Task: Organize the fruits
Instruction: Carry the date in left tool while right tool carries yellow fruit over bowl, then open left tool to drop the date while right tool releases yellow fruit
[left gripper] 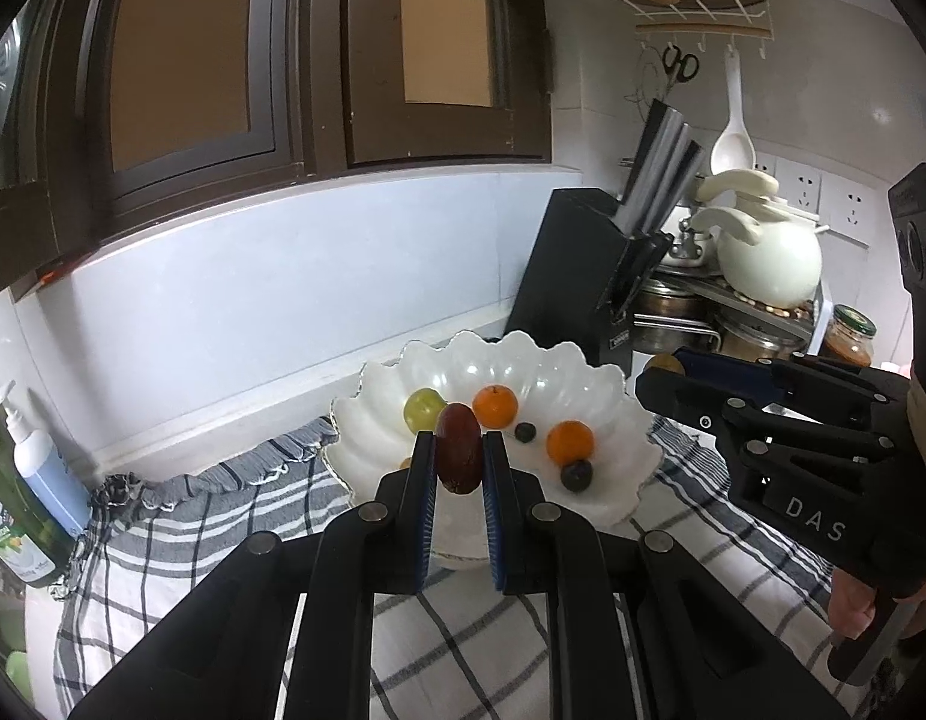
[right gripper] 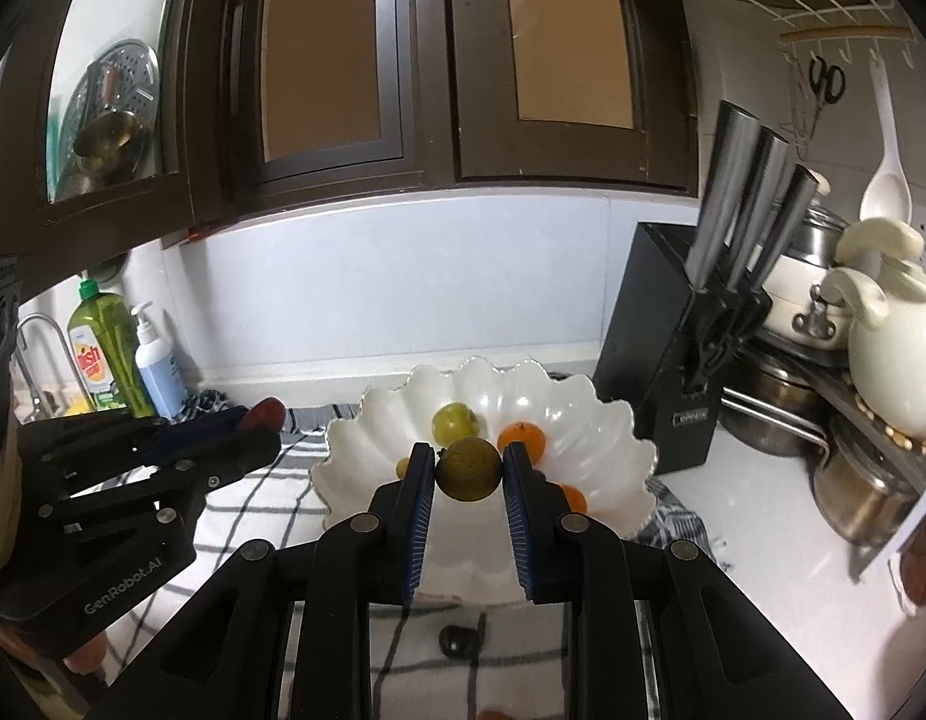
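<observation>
Above the checked cloth (left gripper: pixel 475 618), the left gripper (left gripper: pixel 459 456) pinches a dark red fruit (left gripper: pixel 458 447) and the right gripper (right gripper: pixel 469 468) pinches a brownish-green fruit (right gripper: pixel 467 469), both held near the white bowl (right gripper: pixel 607 438), probably for dropping among the oranges (left gripper: pixel 494 405) there.

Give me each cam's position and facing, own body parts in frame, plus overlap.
Left wrist: on the left claw, facing the white bowl and backsplash; its fingers pinch a reddish fruit; right claw at right.
Right wrist: on the right claw, same facing, pinching a greenish fruit; left claw at left.
Shared: bowl, knife block, cupboards.
</observation>
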Tool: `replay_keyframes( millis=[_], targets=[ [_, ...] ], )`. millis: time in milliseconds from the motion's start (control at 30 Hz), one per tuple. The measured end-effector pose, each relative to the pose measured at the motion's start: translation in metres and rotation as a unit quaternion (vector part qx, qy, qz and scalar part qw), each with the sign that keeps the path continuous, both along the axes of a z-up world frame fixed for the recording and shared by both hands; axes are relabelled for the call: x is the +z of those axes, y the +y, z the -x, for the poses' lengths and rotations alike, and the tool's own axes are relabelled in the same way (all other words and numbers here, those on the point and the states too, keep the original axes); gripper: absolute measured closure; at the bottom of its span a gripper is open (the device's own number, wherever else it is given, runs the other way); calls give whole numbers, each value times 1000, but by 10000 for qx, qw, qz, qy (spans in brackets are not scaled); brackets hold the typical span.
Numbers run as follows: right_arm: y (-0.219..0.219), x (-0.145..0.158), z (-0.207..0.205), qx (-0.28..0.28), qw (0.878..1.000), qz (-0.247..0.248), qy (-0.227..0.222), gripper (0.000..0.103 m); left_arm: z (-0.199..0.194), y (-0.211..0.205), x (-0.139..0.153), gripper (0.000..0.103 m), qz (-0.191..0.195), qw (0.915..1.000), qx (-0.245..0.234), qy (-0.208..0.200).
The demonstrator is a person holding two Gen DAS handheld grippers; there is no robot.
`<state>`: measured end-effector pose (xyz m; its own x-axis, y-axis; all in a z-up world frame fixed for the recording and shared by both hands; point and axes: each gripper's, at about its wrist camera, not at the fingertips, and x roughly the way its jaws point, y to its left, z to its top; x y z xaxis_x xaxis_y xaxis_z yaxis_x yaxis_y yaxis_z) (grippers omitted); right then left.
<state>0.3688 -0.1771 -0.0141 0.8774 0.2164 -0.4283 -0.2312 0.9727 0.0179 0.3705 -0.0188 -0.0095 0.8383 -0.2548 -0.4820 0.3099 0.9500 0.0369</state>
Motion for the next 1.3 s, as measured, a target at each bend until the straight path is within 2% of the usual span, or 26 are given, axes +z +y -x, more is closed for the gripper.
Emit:
replay_keyframes(
  millis=[400, 633, 833, 1300],
  targets=[
    [0, -8, -43, 52, 9995, -149, 286, 78, -42, -1, -4, 87, -22, 9997, 79, 244],
    [0, -22, -77, 70, 9968, -283, 747, 78, -70, -7, -13, 87, -7, 9987, 13, 510],
    [-2, -39, -101, 56, 9923, -387, 1175, 78, -93, -9, -26, 87, 7, 9962, 17, 875],
    [1, -76, -134, 15, 9829, -95, 1838, 78, -127, -17, -68, 87, -197, 9881, 47, 1522]
  ],
)
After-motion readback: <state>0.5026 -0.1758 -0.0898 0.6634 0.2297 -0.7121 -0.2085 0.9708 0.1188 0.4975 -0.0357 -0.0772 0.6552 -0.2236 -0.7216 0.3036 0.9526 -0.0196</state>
